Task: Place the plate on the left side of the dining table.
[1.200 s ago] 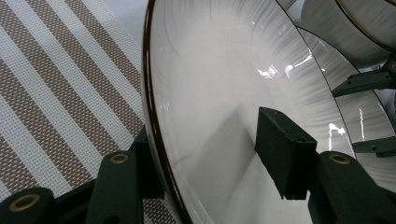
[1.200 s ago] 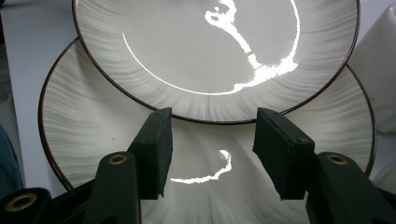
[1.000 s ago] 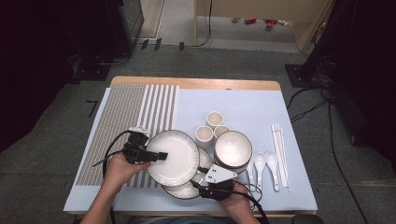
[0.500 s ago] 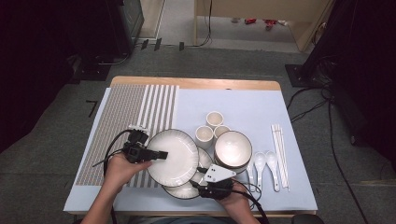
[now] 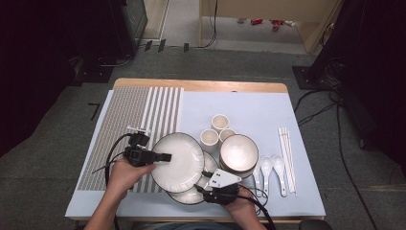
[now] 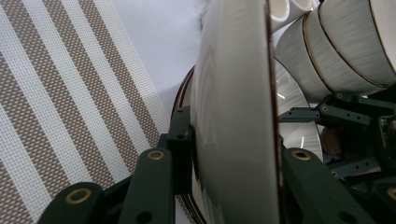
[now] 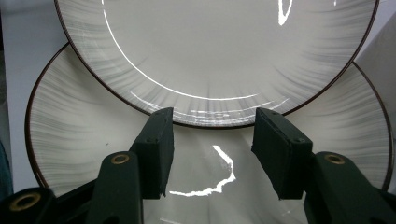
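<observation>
**Plainly, a plate gripped over a laid bench**

Left tongs (image 5: 163,156) had just been closing and clamped the top plate's (image 5: 178,160) rim, over a lower plate (image 5: 190,196). Right tongs (image 5: 207,178) stood open. A pale blue cloth (image 5: 249,108) and striped mat (image 5: 129,120) covered the wooden bench (image 5: 201,85) (grey carpet (image 5: 230,62) beyond).

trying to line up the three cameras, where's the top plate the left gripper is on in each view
High view: top plate sits centre-left, left gripper at its left rim.
Left gripper view: edge-on, centre, between the jaws.
Right gripper view: across the top.
Shared landmark: the lower plate beneath it.
</observation>
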### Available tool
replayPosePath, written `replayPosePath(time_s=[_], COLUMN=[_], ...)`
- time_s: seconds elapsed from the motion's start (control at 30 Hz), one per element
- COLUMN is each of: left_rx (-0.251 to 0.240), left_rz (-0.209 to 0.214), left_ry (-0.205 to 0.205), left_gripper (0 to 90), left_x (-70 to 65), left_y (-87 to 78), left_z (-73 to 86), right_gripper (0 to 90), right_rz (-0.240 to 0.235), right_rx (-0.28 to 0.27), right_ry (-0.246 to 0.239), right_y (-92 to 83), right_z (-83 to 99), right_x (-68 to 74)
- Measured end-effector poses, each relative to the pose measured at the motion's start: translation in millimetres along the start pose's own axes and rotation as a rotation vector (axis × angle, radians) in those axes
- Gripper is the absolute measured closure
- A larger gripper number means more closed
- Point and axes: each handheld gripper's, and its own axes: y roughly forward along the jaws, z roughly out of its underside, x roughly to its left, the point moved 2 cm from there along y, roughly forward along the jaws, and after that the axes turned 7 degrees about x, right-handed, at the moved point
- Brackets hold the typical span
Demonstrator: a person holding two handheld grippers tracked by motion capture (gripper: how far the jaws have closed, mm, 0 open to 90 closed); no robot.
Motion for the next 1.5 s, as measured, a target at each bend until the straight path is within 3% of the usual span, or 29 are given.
replayPosePath(time_s=[0.3,0.47,0.57,0.87,1.5], left_rx=[-0.003,-0.016,-0.017,0.015,0.022], left_rz=[0.006,0.063,0.064,0.122,0.179], left_ry=[0.011,-0.023,-0.044,-0.11,-0.154], left_gripper=[67.3,72.4,73.5,74.4,74.7], left_x=[0.7,2.0,3.4,14.0,19.4], left_y=[1.8,-1.4,-0.9,-0.2,-5.4], left_z=[-1.1,-2.1,-1.9,0.0,0.9], right_gripper=[49.4,51.2,51.1,50.8,48.9], right_rz=[-0.007,0.016,0.026,0.002,-0.03], right_rx=[-0.009,-0.012,-0.011,-0.012,-0.038], right_ry=[-0.001,-0.019,-0.026,-0.008,-0.003], right_y=[0.1,-0.8,-0.9,-2.9,-15.3], right_z=[0.9,1.2,0.8,-1.6,-13.1], right_x=[-1.1,-0.3,0.1,-0.3,2.9])
